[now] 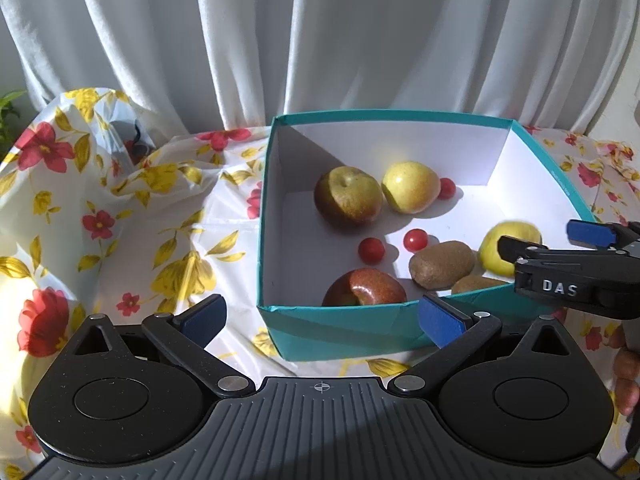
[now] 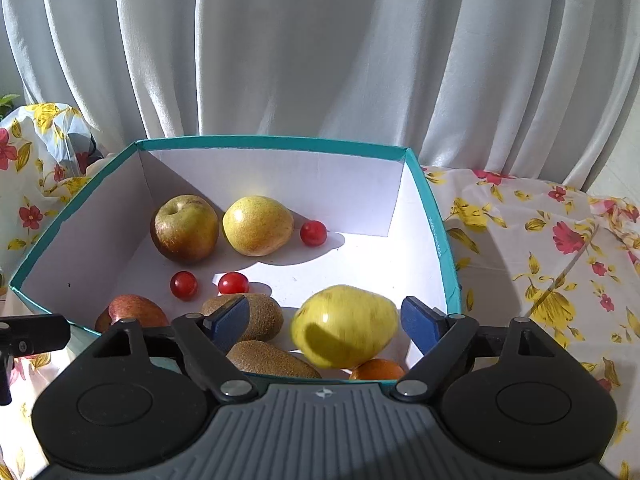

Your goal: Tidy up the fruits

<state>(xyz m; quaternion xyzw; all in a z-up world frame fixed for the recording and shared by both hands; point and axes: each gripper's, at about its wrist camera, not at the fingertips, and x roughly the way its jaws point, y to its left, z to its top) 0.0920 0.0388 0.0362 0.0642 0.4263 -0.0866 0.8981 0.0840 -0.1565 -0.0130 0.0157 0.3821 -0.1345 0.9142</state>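
Observation:
A teal box [image 1: 340, 330] [image 2: 444, 240] with white inside holds fruit: a brown-green apple [image 1: 347, 199] [image 2: 185, 229], a yellow apple [image 1: 410, 186] [image 2: 258, 225], three cherry tomatoes [image 1: 371, 249] [image 2: 184, 285], two kiwis [image 1: 441, 264] [image 2: 264, 314], a red apple [image 1: 366, 289] [image 2: 134, 312] and an orange [image 2: 378, 370]. A blurred yellow apple [image 2: 344, 326] [image 1: 508, 246] lies between my right gripper's [image 2: 326, 322] [image 1: 560, 242] open fingers, apart from both pads. My left gripper [image 1: 320, 318] is open and empty at the box's near wall.
A floral tablecloth [image 1: 120, 240] [image 2: 540, 260] covers the table and bunches up at the left. White curtains [image 1: 320, 40] hang right behind the box. A hand [image 1: 626, 372] holds the right gripper at the far right edge.

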